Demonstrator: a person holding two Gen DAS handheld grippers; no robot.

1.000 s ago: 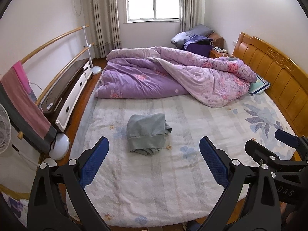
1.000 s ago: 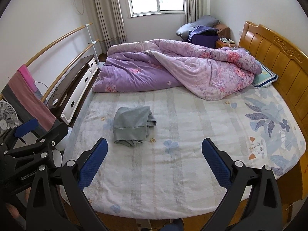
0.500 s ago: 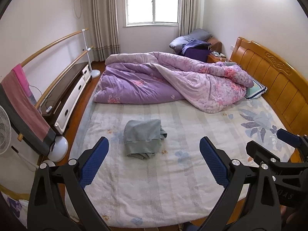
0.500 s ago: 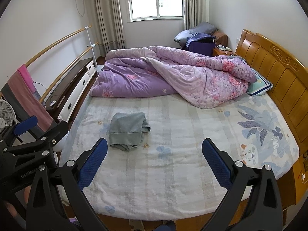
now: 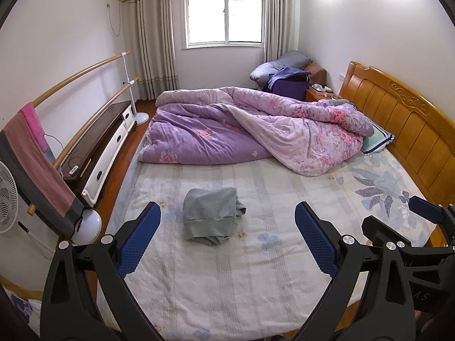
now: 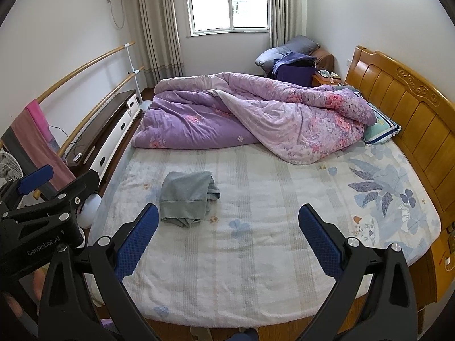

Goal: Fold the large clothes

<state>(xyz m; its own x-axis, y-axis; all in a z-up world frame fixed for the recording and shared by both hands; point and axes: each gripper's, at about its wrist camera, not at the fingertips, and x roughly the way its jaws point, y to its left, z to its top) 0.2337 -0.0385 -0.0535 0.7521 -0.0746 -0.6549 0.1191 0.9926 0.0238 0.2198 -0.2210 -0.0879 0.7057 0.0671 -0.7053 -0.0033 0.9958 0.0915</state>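
The grey garment (image 5: 210, 213) lies folded in a small pile on the bed (image 5: 227, 284), well apart from the left gripper (image 5: 227, 238) and right gripper (image 6: 227, 238), both spread wide and empty, so leave it be.

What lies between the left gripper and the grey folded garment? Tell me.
Only bare bedsheet. In the left wrist view, the open left gripper hangs short of the grey folded garment, and nothing else sits on that stretch.

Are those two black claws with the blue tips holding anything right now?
No, nothing. The left gripper and right gripper are both open and empty, above the bed's near edge. The grey garment lies folded on the bed sheet, untouched.
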